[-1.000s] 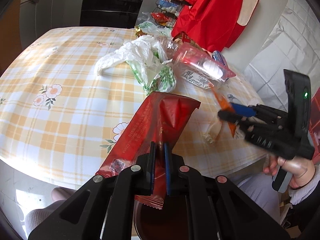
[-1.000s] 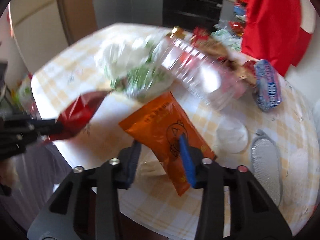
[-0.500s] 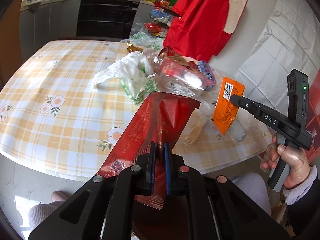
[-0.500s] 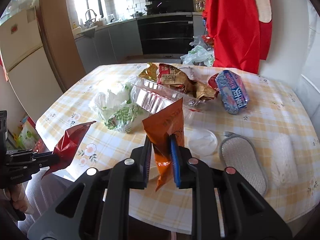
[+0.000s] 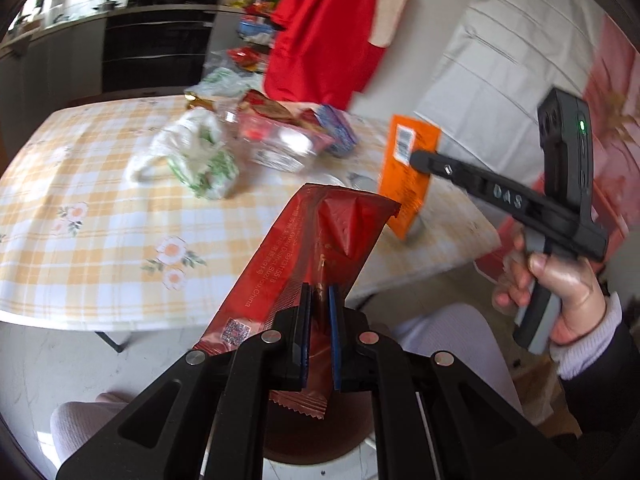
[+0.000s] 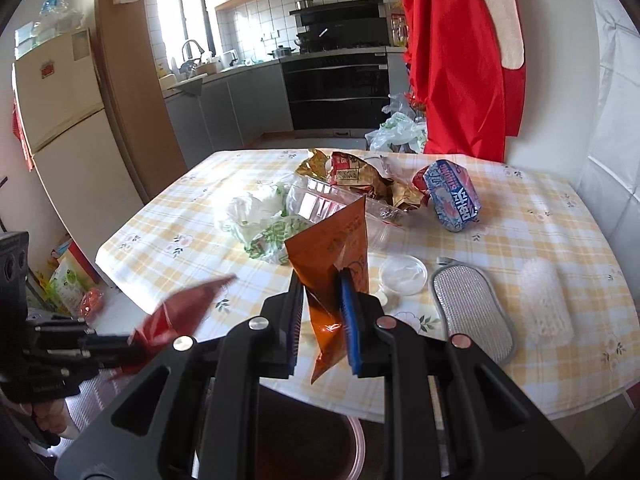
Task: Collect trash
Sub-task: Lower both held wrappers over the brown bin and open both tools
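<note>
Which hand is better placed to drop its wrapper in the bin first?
Left, probably. The left gripper holds the red wrapper right above the dark bin below it. The right gripper holds the orange packet nearer the table edge.

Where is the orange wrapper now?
The orange wrapper is clamped in the right gripper, lifted above the table's near edge, just in front of the clear lid.

Red wrapper (image 5: 320, 240), orange packet (image 6: 336, 256), both held aloft

Red wrapper's (image 5: 316, 240) lower stretch behind the jaws; table's (image 5: 80, 184) far litter motion-blurred.
</note>
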The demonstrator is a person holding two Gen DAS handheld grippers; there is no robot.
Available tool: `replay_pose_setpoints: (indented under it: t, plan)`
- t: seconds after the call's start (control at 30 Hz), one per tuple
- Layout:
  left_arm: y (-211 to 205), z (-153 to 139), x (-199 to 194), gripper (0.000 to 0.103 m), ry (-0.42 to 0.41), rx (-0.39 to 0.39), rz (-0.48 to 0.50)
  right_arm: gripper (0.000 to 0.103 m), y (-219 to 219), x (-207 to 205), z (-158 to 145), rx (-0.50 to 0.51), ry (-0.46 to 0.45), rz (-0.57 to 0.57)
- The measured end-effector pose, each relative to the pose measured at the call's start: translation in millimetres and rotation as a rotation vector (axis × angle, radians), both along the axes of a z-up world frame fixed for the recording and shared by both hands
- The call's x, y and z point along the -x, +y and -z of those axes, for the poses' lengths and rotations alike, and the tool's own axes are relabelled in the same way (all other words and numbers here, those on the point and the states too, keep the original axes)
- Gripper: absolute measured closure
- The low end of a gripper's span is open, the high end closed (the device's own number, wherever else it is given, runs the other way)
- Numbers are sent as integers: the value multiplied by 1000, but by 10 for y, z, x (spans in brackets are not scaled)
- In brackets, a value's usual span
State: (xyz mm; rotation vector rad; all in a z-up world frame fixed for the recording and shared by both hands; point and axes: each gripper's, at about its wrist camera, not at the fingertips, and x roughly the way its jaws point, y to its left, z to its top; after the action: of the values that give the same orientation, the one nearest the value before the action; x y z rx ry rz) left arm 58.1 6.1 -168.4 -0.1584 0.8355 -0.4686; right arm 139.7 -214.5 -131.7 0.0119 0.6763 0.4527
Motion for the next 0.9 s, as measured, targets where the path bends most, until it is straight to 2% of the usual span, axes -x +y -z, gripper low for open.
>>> replay_pose_setpoints:
  t: [0.33, 0.47, 0.53, 0.6, 0.63, 0.67, 0.7, 0.77, 0.8, 0.87, 0.9]
  plan:
    - [-219, 245, 215, 95, 90, -23, 101, 82, -162, 373, -148, -36, -30, 7]
    - [-291, 269, 195, 95, 89, -31, 121, 82, -184, 397, -146, -41, -29, 1]
    - [-286, 251, 155, 91, 71, -42, 89, 82, -183, 414, -137, -42, -27, -5]
    - [-219, 213, 126, 75, 55, -39, 46, 82, -172, 438, -127, -42, -22, -16]
    - [-166, 174, 122, 59, 37, -38, 15, 82, -159, 453, -118, -41, -18, -24]
    - [-117, 143, 131, 51, 19, -38, -11, 82, -148, 455, -108, -41, -12, -33]
    - [-73, 110, 142, 47, 4, -40, -35, 82, -129, 467, -99, -42, -5, -41]
    - [26, 47, 158, 29, -22, -40, -83, 82, -71, 490, -65, -40, 11, -62]
    - [99, 12, 167, 26, -38, -33, -113, 82, -38, 502, -47, -36, 18, -71]
    - [234, -49, 175, 15, -63, -31, -173, 82, 41, 523, 0, -29, 36, -94]
    - [298, -72, 181, 13, -76, -35, -207, 82, 70, 532, 22, -26, 44, -104]
